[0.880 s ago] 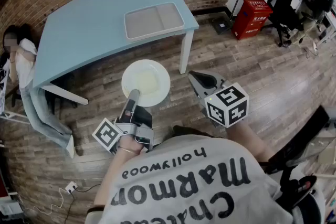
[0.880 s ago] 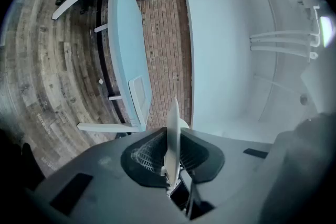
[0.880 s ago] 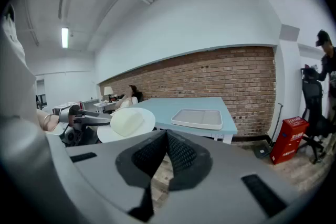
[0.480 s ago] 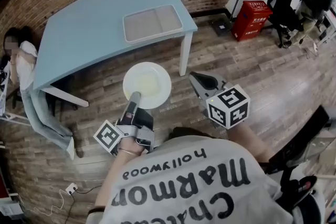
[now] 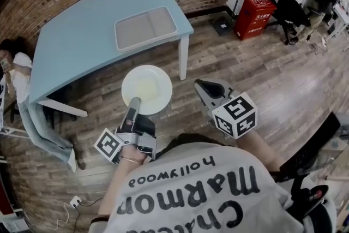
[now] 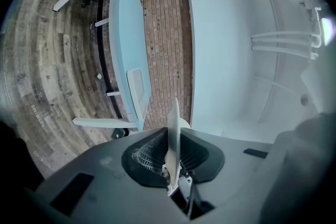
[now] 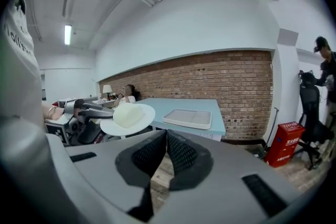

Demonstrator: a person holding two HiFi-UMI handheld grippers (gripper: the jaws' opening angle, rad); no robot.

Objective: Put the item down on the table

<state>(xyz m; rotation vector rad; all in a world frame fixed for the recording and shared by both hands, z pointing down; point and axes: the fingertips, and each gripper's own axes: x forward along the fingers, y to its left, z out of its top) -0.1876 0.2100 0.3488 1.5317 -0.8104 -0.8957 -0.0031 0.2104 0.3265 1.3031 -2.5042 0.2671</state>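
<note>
Edging plate closer to surface, clamping rim in left gripper, holding right gripper closed, empty. Keeping level, landing beside tray.

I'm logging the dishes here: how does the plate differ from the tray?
The plate is round and white; the tray is rectangular and grey. The plate hangs over the floor, clamped at its rim by the left tool; the tray lies flat on the blue table. Both are shallow and level.
</note>
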